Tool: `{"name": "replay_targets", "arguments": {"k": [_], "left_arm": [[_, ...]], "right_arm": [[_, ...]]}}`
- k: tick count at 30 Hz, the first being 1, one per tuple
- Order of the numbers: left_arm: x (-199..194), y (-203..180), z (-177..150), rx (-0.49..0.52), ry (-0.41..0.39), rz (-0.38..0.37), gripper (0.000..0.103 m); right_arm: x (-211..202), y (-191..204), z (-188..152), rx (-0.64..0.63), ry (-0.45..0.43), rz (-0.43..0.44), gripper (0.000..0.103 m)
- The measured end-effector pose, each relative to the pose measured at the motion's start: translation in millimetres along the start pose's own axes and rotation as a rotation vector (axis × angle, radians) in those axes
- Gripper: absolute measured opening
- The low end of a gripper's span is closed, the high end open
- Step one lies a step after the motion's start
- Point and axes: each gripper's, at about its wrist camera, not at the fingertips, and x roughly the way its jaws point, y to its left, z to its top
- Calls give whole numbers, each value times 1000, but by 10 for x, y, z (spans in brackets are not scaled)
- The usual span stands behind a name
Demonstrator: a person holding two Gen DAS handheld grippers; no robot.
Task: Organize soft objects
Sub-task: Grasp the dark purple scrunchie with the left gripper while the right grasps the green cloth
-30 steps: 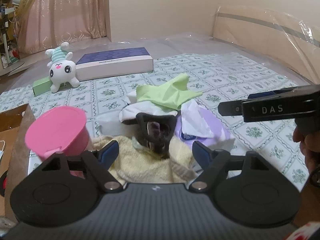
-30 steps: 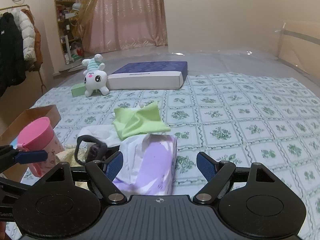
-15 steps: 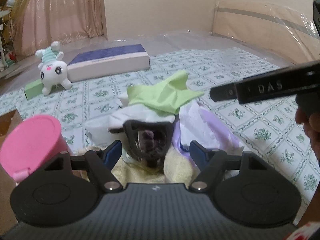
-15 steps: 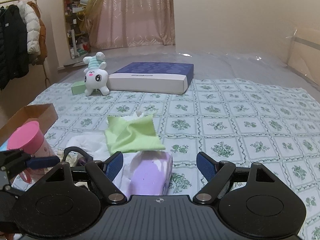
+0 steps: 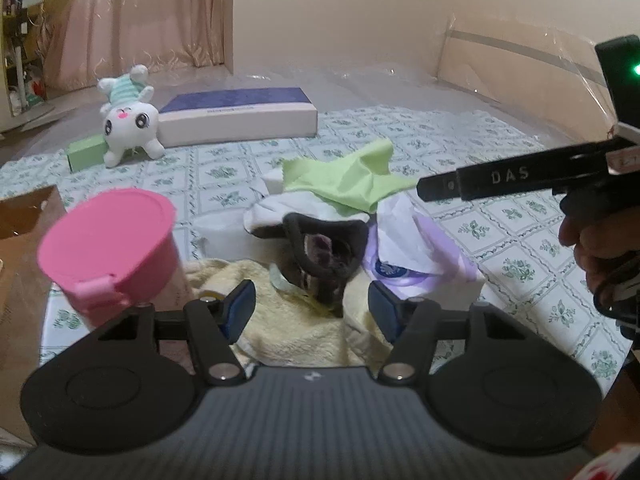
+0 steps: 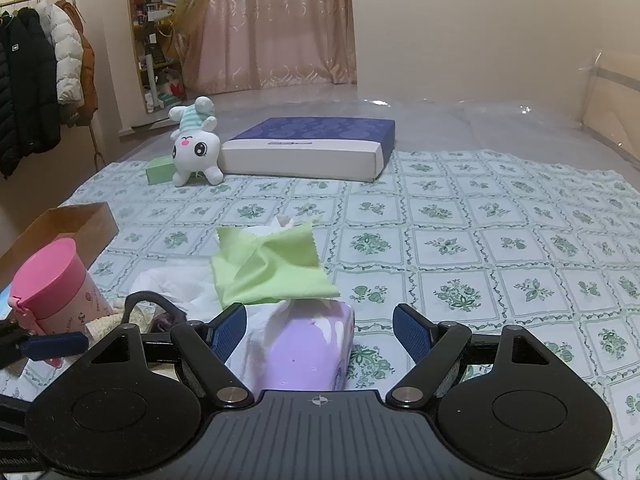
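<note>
**Left wrist view: jaws narrowing over the pile**

Left wrist view: beside the pink cup (image 5: pixel 108 248), the left gripper (image 5: pixel 312 306) has dropped nearer, jaws closing around the dark fabric item (image 5: pixel 326 250) on the yellow towel (image 5: pixel 288 320), not yet pinching; a pickup looks imminent. Rightward, the right gripper (image 6: pixel 320 330) stays wide, empty, over the purple tissue pack (image 6: pixel 308 348). The dark item's identity is unclear.

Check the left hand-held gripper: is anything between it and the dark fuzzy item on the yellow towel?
Nothing visible. The left hand-held gripper, jaws closing, faces the dark fuzzy item directly; the pink container stands aside.
</note>
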Motion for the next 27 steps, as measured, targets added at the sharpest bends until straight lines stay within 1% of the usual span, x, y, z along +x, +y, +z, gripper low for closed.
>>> {"name": "replay_targets", "arguments": {"k": [1,4,5,8,11,15,16,18,21,23,27], "left_arm": [[-37,14,4,3,-6,6,58],[-74,28,30,18,-14,17,48],[-57,15,36,29,-10,16,46],[22,-16,47,50,0,15,43],[100,-47,30,87,-2,39,40],[277,-74,-3,137,23,52,36],[322,-76,-6,140,29,48,34],[378,-73,-5,145,34,37,33],[442,-69,-2,140,29,36,28],[463,-60,6,133,24,33,16],[460,-56,41,127,16,27,12]], "right_arm": [[0,17,5,-3,-1,1,81],[19,57,28,-11,0,9,80],[27,68,37,-14,0,13,80],[54,84,61,-23,1,15,80],[91,83,86,-27,2,18,80],[148,83,101,-33,7,19,80],[167,81,104,-34,9,19,80],[202,80,100,-36,14,21,80],[247,81,96,-40,21,24,80],[285,86,85,-48,29,27,80],[356,102,86,-51,36,35,80]]}}
